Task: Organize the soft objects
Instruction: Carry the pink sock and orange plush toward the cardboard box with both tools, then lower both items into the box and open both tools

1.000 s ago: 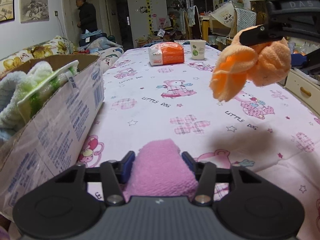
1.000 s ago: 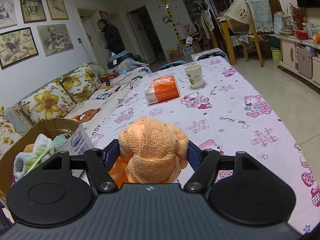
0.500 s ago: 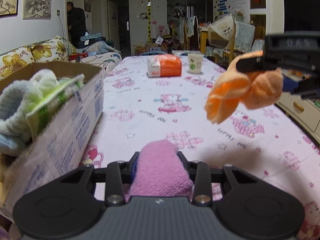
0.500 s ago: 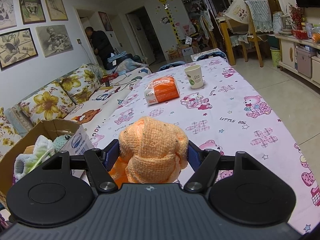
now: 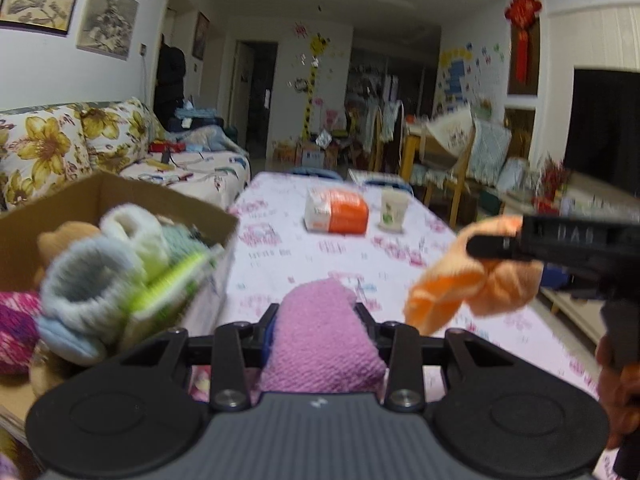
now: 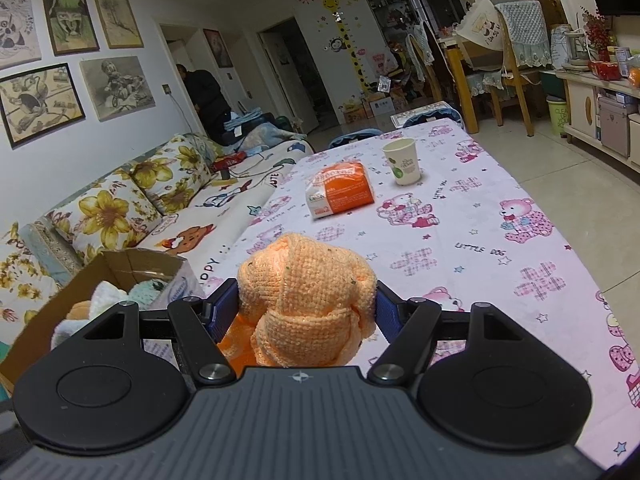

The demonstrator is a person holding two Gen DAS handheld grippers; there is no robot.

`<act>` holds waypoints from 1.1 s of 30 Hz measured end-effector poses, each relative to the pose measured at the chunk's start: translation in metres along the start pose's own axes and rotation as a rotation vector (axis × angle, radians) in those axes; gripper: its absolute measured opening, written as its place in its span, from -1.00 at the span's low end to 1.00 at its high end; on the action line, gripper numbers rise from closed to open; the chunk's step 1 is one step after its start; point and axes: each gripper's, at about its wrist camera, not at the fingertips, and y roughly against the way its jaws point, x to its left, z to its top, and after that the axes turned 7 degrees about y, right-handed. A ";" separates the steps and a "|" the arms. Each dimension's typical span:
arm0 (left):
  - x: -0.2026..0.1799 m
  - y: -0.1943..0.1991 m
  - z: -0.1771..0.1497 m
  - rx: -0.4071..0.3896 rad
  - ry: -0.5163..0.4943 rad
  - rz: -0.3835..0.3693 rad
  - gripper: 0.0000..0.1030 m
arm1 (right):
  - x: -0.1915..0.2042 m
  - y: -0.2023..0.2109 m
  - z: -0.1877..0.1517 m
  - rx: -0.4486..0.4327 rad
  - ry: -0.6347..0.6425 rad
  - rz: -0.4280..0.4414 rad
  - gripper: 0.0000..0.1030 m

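Each claw was matte black plastic, with a ribbed grey housing flanked by two round black discs and silver screws at the linkage pivots. The right claw (image 6: 307, 304) had blue finger pads (image 6: 386, 314); the left claw (image 5: 316, 322) showed what looked like the same blue, though blurred.
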 end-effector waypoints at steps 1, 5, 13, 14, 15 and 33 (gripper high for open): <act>0.004 0.003 0.004 -0.016 0.010 0.001 -0.30 | 0.001 -0.001 0.001 -0.001 -0.001 0.006 0.69; 0.021 0.016 0.019 -0.086 0.045 0.024 -0.30 | 0.011 -0.006 0.005 -0.007 0.008 0.036 0.69; 0.069 0.026 0.041 -0.189 0.159 0.153 -0.30 | 0.046 -0.029 0.016 -0.001 0.072 0.130 0.69; 0.073 0.026 0.043 -0.198 0.174 0.168 -0.30 | 0.052 -0.034 0.018 0.002 0.080 0.146 0.69; 0.077 0.027 0.044 -0.205 0.187 0.183 -0.30 | 0.058 -0.039 0.020 0.003 0.087 0.160 0.69; 0.116 0.010 0.040 -0.112 0.226 0.366 -0.28 | 0.159 -0.122 0.038 0.034 0.245 0.352 0.70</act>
